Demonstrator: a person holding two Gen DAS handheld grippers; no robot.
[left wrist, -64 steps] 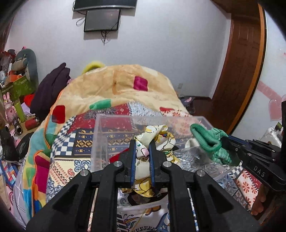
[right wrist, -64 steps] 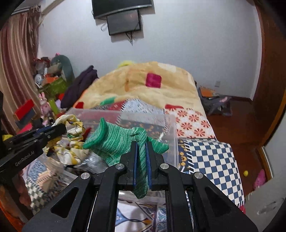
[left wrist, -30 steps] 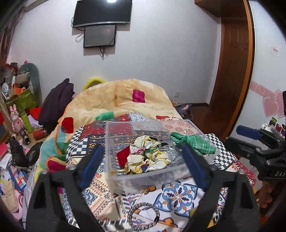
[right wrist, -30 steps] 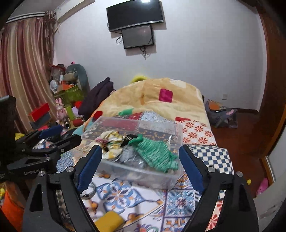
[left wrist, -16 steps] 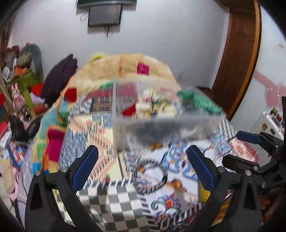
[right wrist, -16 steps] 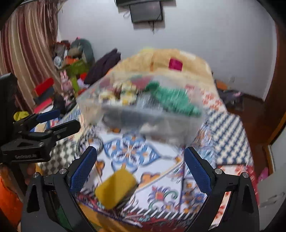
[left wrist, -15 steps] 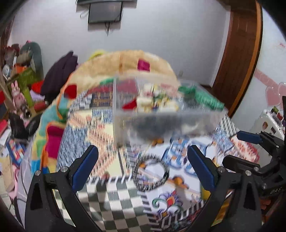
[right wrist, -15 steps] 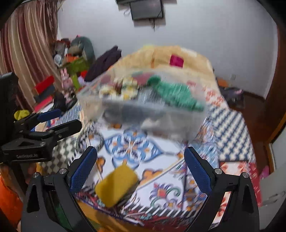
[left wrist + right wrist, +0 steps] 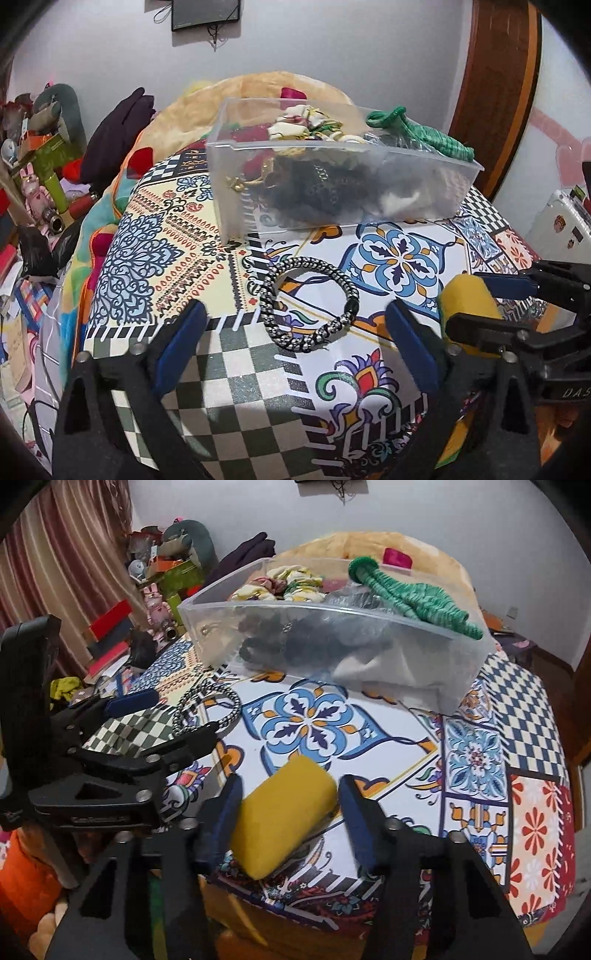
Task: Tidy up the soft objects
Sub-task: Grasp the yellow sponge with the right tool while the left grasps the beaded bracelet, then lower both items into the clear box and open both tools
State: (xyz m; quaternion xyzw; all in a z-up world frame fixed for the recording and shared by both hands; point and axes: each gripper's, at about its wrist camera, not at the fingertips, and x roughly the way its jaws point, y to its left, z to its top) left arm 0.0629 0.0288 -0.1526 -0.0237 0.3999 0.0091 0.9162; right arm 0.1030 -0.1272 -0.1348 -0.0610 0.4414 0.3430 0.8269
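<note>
My left gripper (image 9: 291, 332) is spread wide above the patterned bedspread (image 9: 391, 254), its blue pads on either side of a black-and-white braided hair band (image 9: 308, 301) that lies flat on the bed, touching neither pad. My right gripper (image 9: 290, 812) is also spread, straddling a yellow sponge (image 9: 284, 814) at the near edge of the bed; the sponge sits just beside the left pad with a small gap to the right one, and I cannot tell whether either pad touches it. In the left wrist view the same sponge (image 9: 467, 306) shows between the right gripper's fingers (image 9: 506, 286). Behind both items stands a clear plastic bin (image 9: 332, 627), resting on the bedspread. A green knitted glove (image 9: 413, 594) drapes over its right rim, a floral scrunchie (image 9: 291, 581) sits on top of the pile inside, and dark items fill the bottom.
</note>
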